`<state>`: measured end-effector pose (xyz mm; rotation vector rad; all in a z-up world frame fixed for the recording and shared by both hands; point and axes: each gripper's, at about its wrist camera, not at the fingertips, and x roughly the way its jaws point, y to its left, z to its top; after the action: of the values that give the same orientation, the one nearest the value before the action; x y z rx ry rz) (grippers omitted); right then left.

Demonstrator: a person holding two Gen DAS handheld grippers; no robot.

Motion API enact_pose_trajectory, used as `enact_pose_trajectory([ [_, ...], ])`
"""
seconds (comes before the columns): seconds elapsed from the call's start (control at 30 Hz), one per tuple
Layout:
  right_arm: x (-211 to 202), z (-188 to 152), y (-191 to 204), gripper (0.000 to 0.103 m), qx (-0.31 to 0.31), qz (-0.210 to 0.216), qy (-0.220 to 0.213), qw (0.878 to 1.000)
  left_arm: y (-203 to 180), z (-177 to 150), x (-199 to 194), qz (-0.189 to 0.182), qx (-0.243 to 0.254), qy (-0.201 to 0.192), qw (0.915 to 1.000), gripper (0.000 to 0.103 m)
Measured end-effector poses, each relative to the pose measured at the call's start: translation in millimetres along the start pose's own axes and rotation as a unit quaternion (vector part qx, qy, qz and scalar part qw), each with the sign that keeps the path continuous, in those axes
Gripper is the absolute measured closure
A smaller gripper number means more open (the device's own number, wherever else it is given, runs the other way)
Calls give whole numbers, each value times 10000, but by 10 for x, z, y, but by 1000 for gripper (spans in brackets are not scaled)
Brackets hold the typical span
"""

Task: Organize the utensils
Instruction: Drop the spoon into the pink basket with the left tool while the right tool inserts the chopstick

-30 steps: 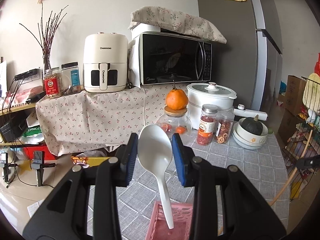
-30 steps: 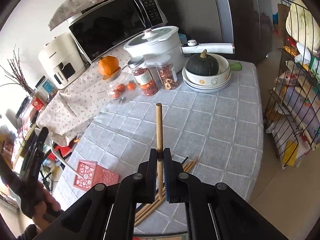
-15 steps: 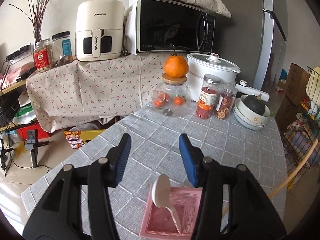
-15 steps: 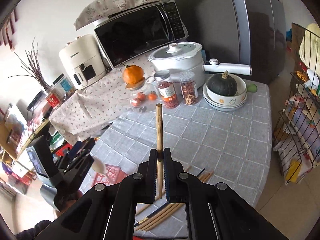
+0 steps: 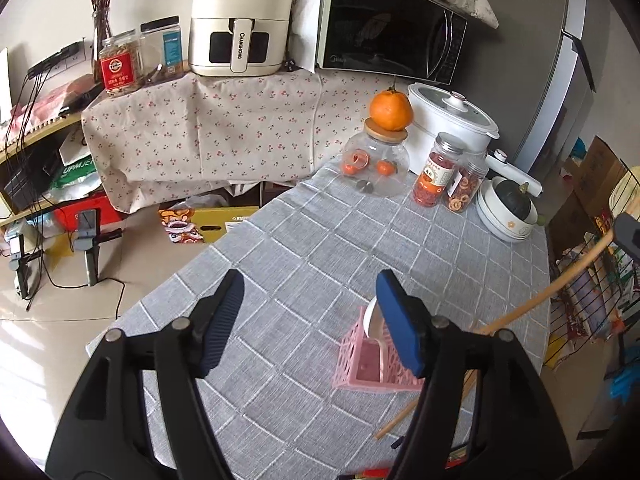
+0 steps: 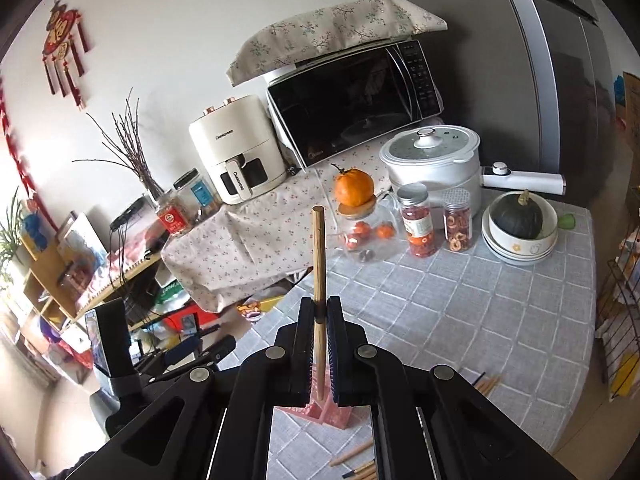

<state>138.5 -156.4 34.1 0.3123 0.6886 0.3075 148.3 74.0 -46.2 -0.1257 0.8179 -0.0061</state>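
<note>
right gripper (image 6: 319,316) is clamping a wooden chopstick (image 6: 319,256) upright, right above the pink basket (image 6: 334,410). it's looking light, stiff, slippery, so gripping mid-shaft. left gripper (image 5: 308,320) is hanging wide apart, holding nothing.

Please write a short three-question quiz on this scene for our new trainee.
1. True or false: the left gripper is open and holds nothing.
2. What is clamped between the right gripper's fingers? A) spoon B) wooden stick C) jar
3. Fill in: the white spoon stands in the pink ____.

Key: 1 true; 2 B, the wooden stick; 3 basket.
</note>
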Motion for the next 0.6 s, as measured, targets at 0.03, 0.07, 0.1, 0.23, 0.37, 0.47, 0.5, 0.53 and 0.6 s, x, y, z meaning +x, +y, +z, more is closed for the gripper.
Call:
enact_pose_trajectory([
  [0.03, 54, -14, 18, 97, -20, -12, 17, 10000, 16, -17, -12, -23, 26, 17, 10000, 33],
  [0.07, 120, -33, 36, 97, -43, -57, 44, 10000, 20, -32, -19, -35, 73, 46, 10000, 31],
  [0.1, 197, -57, 60, 97, -94, -148, 74, 9998, 20, -54, -19, -55, 134, 82, 9999, 29],
  [0.23, 477, -177, 118, 97, -338, -375, 223, 9985, 24, -132, 26, -14, 359, 273, 9990, 28],
  [0.37, 679, -269, 89, 97, -335, -404, 467, 9975, 20, -180, 73, -12, 427, 456, 9980, 28],
  [0.47, 772, -325, 50, 97, -250, -309, 611, 9973, 2, -190, 66, -32, 486, 475, 9977, 28],
  [0.5, 800, -339, 35, 97, -231, -280, 645, 9973, -8, -194, 62, -37, 510, 481, 9975, 28],
  [0.53, 819, -360, 31, 96, -212, -247, 674, 9972, -16, -201, 61, -42, 535, 494, 9973, 28],
  [0.6, 855, -376, -4, 96, -124, -105, 761, 9970, -34, -210, 65, -64, 578, 531, 9969, 28],
])
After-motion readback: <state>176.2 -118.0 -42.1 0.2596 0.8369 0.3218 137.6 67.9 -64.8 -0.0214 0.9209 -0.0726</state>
